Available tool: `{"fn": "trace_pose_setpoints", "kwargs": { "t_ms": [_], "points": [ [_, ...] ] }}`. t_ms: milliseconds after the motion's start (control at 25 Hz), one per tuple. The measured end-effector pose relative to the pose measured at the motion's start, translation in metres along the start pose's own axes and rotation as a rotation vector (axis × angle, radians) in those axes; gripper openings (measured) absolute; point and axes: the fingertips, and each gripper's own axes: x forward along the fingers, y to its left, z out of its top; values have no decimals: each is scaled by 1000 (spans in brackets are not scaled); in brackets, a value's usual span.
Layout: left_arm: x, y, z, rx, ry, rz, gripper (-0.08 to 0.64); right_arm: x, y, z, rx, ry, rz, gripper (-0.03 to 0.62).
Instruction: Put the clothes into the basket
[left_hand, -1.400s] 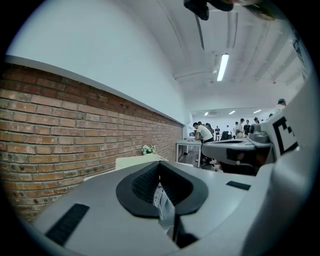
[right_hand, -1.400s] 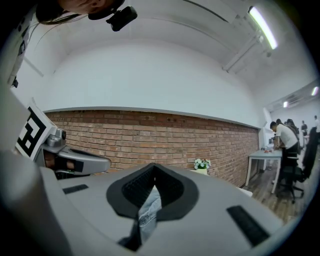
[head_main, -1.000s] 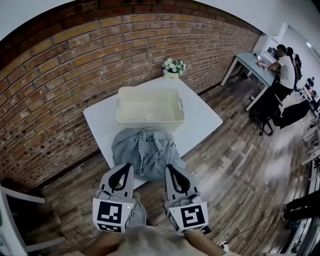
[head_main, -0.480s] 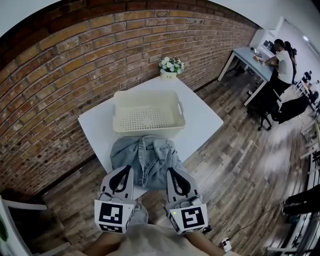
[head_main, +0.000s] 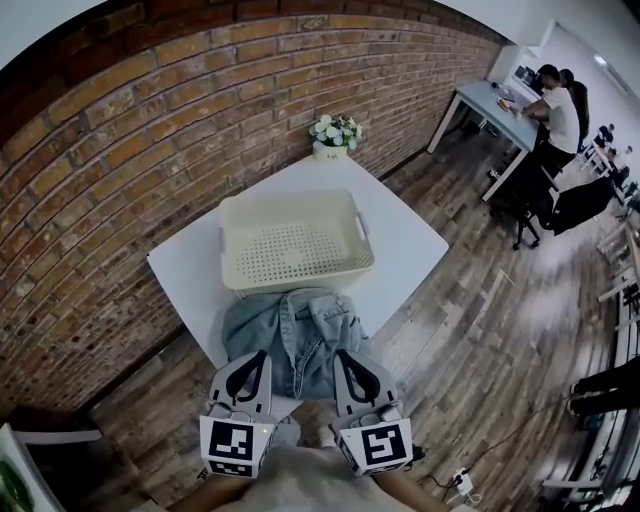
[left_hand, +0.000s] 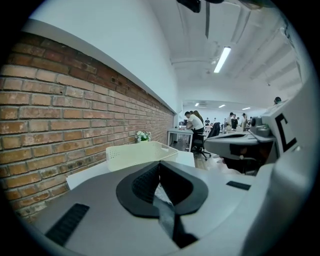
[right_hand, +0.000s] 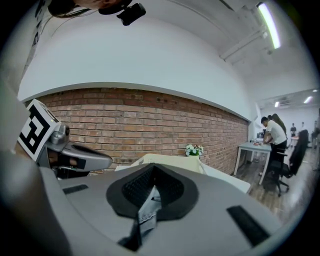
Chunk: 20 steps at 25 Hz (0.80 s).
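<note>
At the near edge of the square white table (head_main: 410, 240) a crumpled, faded blue denim garment (head_main: 295, 330) lies just before the cream basket (head_main: 300, 272), rectangular plastic with a perforated floor; my left gripper (head_main: 260, 355) and right gripper (head_main: 340, 355) each have jaws pinched on its hem; bare table flanks the basket; brick wall (head_main: 150, 120) behind.

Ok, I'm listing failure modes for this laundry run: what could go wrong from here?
1. The left gripper and right gripper each pinch only a thin fold of the denim garment; it might slip from the jaws when lifted.
2. The garment's far end lies right by the near wall of the basket; carried forward, it may shove the basket toward the flower pot or drape over the rim instead of dropping in.
</note>
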Motion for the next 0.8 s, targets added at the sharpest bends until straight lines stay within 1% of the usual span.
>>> {"fn": "trace_pose_setpoints", "kwargs": {
  "t_ms": [200,320,560,680,800],
  "points": [
    [13,5,-12,-2,26,-46,11,10,-2,-9,-5,31,-34,6],
    [17,9,-16,-5,29,-61,11,14,-1,-11,-7,35,-36,6],
    [25,17,-28,-26,42,-71,11,19,-2,-20,-11,52,-38,6],
    [28,20,-35,-45,55,-67,12,24,-2,-25,-11,60,-20,6],
    [32,23,-38,-42,60,-70,12,27,-5,-32,2,72,-18,6]
  ]
}}
